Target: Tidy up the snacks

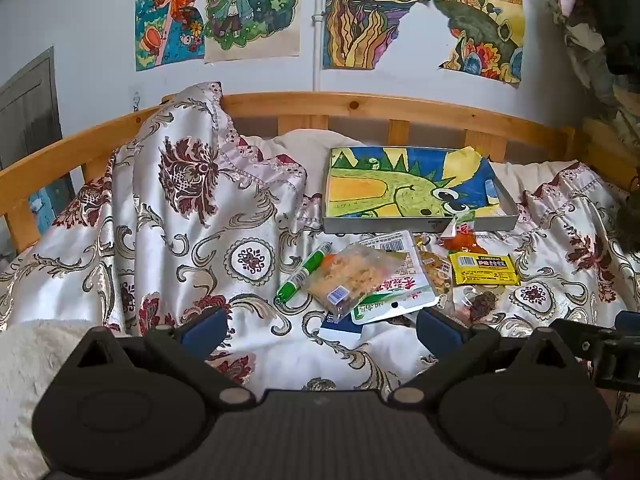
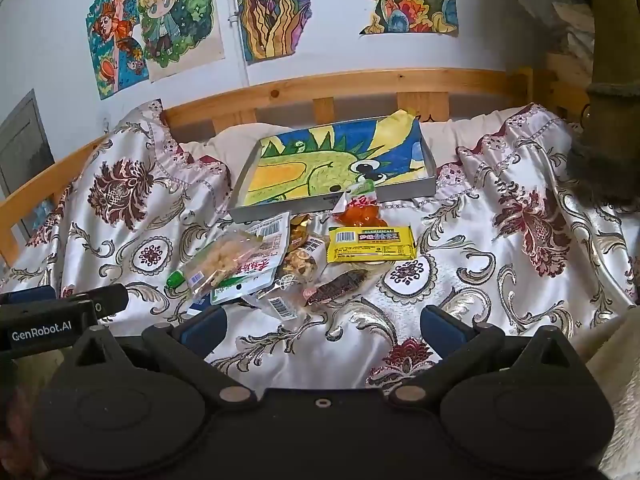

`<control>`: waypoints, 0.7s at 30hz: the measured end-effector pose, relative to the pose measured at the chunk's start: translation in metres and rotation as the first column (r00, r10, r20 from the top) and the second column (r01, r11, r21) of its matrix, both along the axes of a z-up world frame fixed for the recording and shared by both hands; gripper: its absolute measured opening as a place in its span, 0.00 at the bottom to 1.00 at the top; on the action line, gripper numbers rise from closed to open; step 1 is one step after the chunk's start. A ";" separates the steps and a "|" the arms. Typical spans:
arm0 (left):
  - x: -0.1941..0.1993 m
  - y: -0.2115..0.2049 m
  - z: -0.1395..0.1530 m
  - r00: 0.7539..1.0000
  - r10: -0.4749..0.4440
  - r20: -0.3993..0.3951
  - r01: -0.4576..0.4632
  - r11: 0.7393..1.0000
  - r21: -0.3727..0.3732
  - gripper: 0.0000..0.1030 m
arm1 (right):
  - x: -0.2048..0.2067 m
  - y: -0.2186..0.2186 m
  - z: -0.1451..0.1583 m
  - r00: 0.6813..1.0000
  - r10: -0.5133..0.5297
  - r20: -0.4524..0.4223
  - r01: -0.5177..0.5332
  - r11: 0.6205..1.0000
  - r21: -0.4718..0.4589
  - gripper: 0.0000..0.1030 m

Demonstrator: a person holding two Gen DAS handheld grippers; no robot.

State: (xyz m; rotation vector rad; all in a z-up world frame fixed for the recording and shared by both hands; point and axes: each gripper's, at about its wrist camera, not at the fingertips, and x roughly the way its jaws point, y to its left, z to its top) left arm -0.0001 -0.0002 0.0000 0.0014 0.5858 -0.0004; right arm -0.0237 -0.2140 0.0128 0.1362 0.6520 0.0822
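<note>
A pile of snack packets lies on the patterned satin bedspread (image 1: 168, 240). In the pile are a green tube (image 1: 305, 276), a clear bag of puffed bits (image 1: 352, 274), a yellow packet (image 1: 482, 267) and an orange-red packet (image 1: 462, 238). Behind them sits a shallow grey tray (image 1: 416, 225) lined with a dinosaur drawing. My left gripper (image 1: 320, 330) is open, just short of the pile, nothing between its blue pads. My right gripper (image 2: 322, 330) is open too, near a dark brown packet (image 2: 340, 282); the yellow packet (image 2: 370, 243) and the tray (image 2: 430, 184) lie beyond.
A wooden bed rail (image 1: 360, 106) runs behind the tray, below a white wall with colourful drawings (image 1: 248, 8). The bedspread bunches into a tall fold (image 1: 188, 148) at the left. A fluffy cream blanket (image 1: 28, 360) is at the near left. The other gripper's body (image 2: 48, 320) shows at left.
</note>
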 end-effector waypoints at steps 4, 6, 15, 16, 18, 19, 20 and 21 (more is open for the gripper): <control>0.000 0.000 0.000 1.000 0.000 -0.002 0.000 1.000 0.000 1.00 | 0.000 0.001 0.000 1.000 0.001 -0.001 -0.001 1.000 -0.001 0.99; 0.000 0.000 -0.004 1.000 0.000 -0.002 0.000 1.000 0.000 1.00 | 0.001 0.001 0.001 1.000 0.001 -0.002 -0.001 1.000 -0.002 0.99; 0.000 0.000 -0.004 1.000 0.000 -0.006 0.000 1.000 -0.001 1.00 | 0.001 0.001 0.001 1.000 0.002 -0.004 -0.002 1.000 -0.004 0.99; 0.000 0.000 -0.004 1.000 0.000 -0.006 0.000 1.000 -0.001 1.00 | 0.000 0.001 0.000 1.000 0.001 -0.004 -0.002 1.000 -0.004 0.99; 0.000 0.000 -0.004 1.000 0.000 -0.006 0.000 1.000 -0.001 1.00 | 0.001 0.001 0.000 1.000 0.002 -0.004 -0.002 1.000 -0.004 0.99; 0.000 0.000 -0.004 1.000 0.000 -0.007 0.000 1.000 -0.001 1.00 | 0.000 0.001 0.000 1.000 0.002 -0.004 -0.002 1.000 -0.004 0.99; 0.000 0.000 -0.005 1.000 0.000 -0.007 0.000 1.000 -0.001 1.00 | 0.001 0.001 0.000 1.000 0.002 -0.004 -0.002 1.000 -0.005 0.99; 0.000 0.000 -0.004 1.000 0.000 -0.008 0.000 1.000 -0.001 1.00 | 0.000 0.001 0.000 1.000 0.002 -0.004 -0.002 1.000 -0.005 0.99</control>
